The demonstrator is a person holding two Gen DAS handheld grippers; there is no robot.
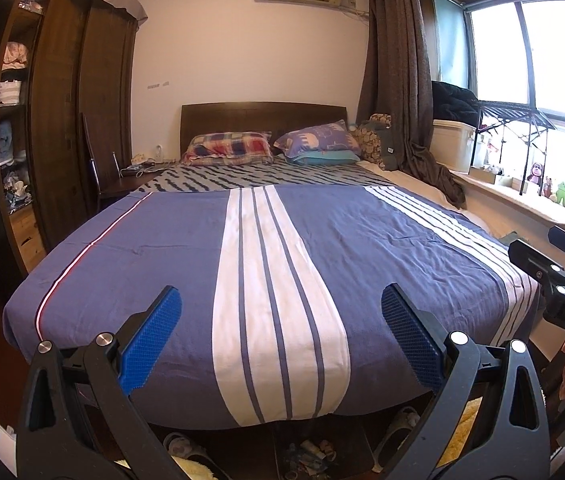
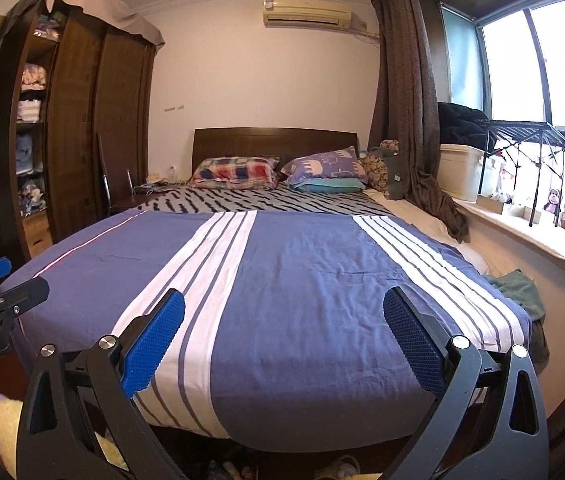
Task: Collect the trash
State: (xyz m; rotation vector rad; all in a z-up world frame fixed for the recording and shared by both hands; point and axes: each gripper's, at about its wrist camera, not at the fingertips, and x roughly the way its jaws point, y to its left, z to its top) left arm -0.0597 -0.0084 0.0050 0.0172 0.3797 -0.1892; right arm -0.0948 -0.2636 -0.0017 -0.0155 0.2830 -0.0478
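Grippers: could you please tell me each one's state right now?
Left gripper: open, holding nothing.
Right gripper: open, holding nothing.

the left gripper [image 1: 281, 342] is a black frame of triangular cut-out arms, each joint capped with a round silver screw. its two fingers carry bright blue pads [image 1: 154, 340] with a fine waffle texture. the right gripper [image 2: 284, 344] is built the same: black arms, silver screws, blue textured pads [image 2: 156, 344]. seen from the left wrist view, its black side bears white letters "das". the left one's side shows white lettering ending "robot.ai".
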